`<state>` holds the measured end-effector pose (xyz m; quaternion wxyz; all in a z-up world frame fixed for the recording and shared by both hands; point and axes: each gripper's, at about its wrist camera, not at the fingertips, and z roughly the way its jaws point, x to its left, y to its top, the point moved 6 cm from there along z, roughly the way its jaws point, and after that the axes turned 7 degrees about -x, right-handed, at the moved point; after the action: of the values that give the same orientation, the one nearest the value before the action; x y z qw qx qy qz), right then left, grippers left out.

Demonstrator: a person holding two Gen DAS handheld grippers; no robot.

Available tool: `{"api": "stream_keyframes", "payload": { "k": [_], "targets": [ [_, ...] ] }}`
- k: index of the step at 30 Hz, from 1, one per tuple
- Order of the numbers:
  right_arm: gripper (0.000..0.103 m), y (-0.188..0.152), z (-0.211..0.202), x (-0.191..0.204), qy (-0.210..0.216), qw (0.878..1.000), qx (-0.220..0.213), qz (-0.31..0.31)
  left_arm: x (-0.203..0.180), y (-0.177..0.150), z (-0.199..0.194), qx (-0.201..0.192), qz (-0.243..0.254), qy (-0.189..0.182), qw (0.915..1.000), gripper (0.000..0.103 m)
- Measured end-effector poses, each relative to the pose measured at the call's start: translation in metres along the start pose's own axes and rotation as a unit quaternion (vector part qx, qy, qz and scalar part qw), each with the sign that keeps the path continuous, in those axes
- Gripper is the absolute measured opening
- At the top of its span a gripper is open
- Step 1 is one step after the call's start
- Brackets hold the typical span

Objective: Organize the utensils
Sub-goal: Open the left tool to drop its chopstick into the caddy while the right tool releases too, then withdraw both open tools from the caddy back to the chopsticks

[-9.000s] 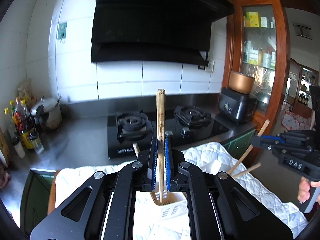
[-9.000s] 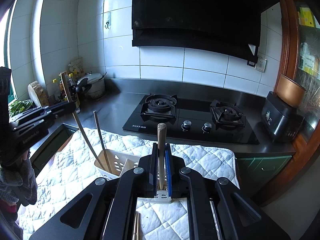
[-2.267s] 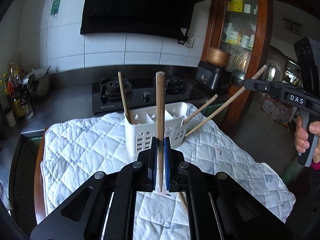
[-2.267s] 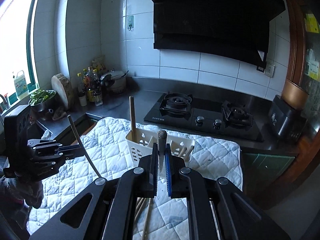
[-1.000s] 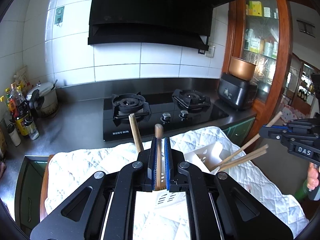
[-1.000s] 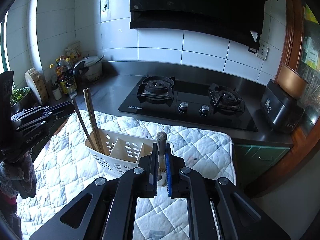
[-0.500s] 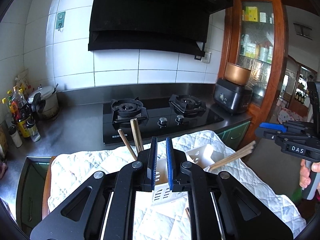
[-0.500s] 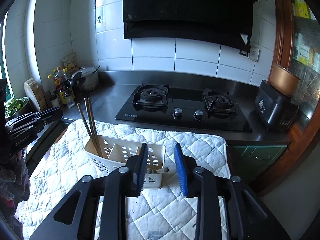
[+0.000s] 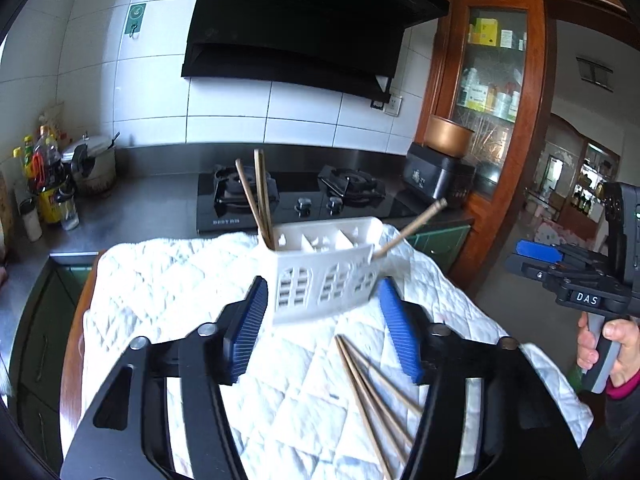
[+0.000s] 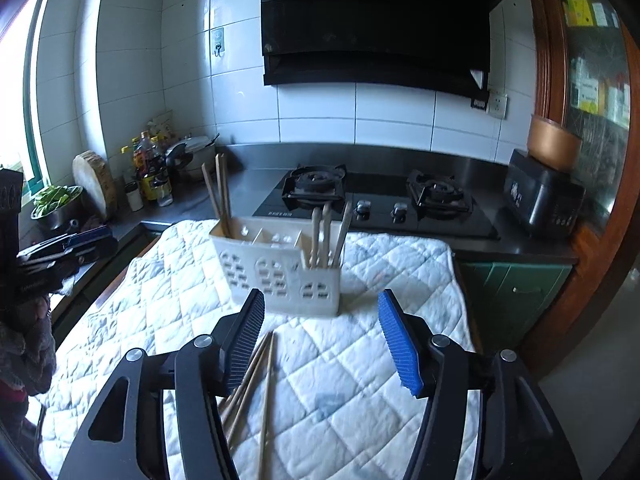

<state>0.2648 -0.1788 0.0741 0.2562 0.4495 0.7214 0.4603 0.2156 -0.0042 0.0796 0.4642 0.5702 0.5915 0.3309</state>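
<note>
A white slotted utensil basket (image 9: 324, 280) (image 10: 280, 272) stands on a white quilted cloth (image 9: 172, 280) (image 10: 380, 264). Two chopsticks (image 9: 256, 196) (image 10: 218, 196) stand in its left compartment. Three chopsticks (image 10: 328, 232) stand in its right compartment; in the left wrist view they lean out to the right (image 9: 412, 228). Several loose chopsticks (image 9: 372, 388) (image 10: 252, 384) lie on the cloth in front of the basket. My left gripper (image 9: 322, 332) is open and empty, just short of the basket. My right gripper (image 10: 320, 336) is open and empty, above the loose chopsticks.
A black gas hob (image 10: 372, 200) sits on the steel counter behind the cloth. Bottles and a pot (image 10: 160, 176) stand at the far left, a black appliance (image 10: 544, 204) at the far right. The right gripper shows in the left wrist view (image 9: 576, 280), off the cloth's right edge.
Both grippers have opened wide, let their chopsticks go into the basket and drawn back from it. The loose chopsticks on the cloth have come into view.
</note>
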Motion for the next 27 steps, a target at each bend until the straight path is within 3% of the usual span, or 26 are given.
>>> {"api": "stream_keyframes", "payload": {
  "k": [9, 15, 24, 27],
  "targets": [
    [0.059, -0.089, 0.005, 0.029, 0.006, 0.999, 0.043, -0.008, -0.004, -0.083, -0.021, 0.046, -0.013, 0.005, 0.9988, 0.059],
    [0.059, -0.128, 0.012, 0.040, 0.015, 0.998, 0.064, 0.002, -0.002, -0.107, -0.033, 0.050, -0.006, 0.035, 0.9981, 0.063],
    [0.058, -0.166, 0.035, 0.059, 0.029, 0.994, 0.108, -0.009, 0.014, -0.137, -0.037, 0.075, -0.042, 0.052, 0.9950, 0.070],
    [0.051, -0.173, 0.044, 0.062, 0.033, 0.992, 0.122, -0.008, 0.020, -0.144, -0.037, 0.082, -0.046, 0.060, 0.9938, 0.070]
  ]
}}
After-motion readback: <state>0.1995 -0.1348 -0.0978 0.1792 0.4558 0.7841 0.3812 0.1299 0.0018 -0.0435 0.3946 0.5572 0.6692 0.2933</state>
